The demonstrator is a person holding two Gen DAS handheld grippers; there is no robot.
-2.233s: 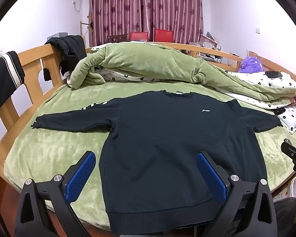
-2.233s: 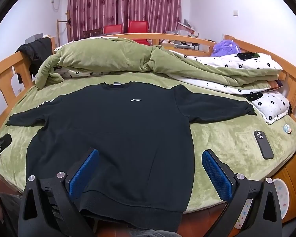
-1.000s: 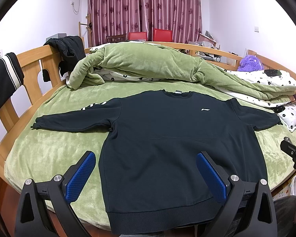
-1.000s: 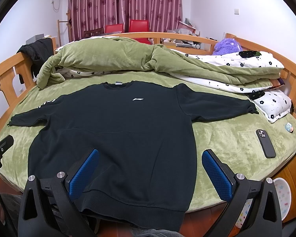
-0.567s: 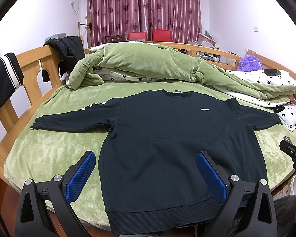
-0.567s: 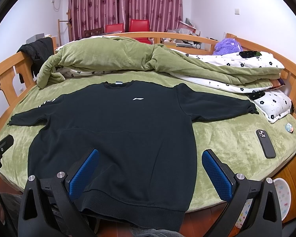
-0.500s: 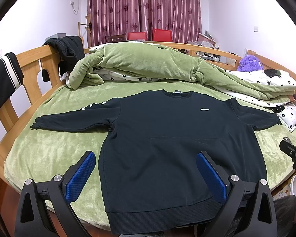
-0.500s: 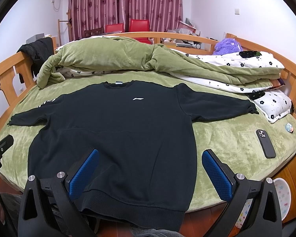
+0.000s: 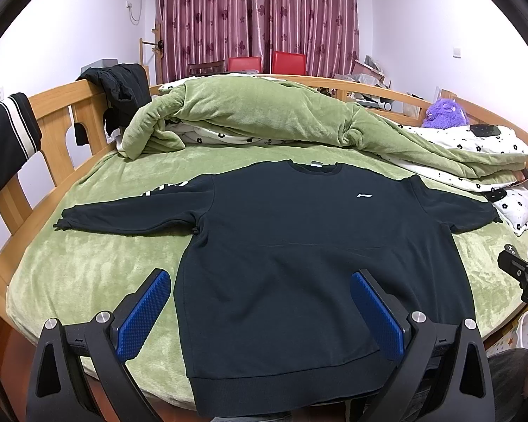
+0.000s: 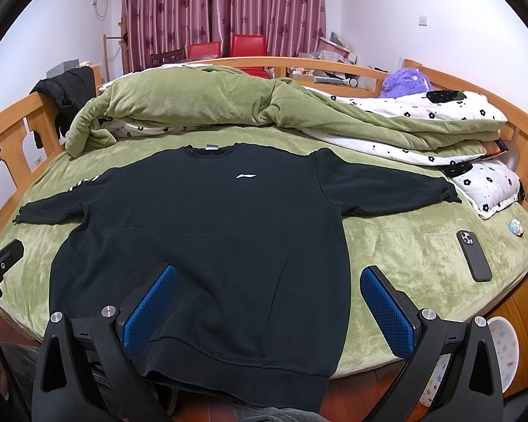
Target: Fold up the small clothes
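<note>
A black sweatshirt (image 9: 299,246) (image 10: 207,232) lies flat, front up, on the green bedspread (image 9: 88,274), both sleeves stretched out sideways and its hem at the bed's near edge. My left gripper (image 9: 260,281) hovers open over the lower left half of the shirt, its blue pads (image 9: 144,313) wide apart and holding nothing. My right gripper (image 10: 267,277) hangs open above the lower right half, one pad (image 10: 387,320) over the bedspread beside the shirt. Each gripper shows at the edge of the other's view.
A bunched green quilt (image 9: 250,116) and a white flowered blanket (image 10: 440,112) fill the far side of the bed. A dark phone (image 10: 473,255) and a small round item (image 10: 515,227) lie on the bedspread at the right. Wooden rails (image 9: 52,112) ring the bed, with dark clothes draped over them.
Both views have shifted only very slightly; the sweatshirt lies unchanged and both grippers stay open.
</note>
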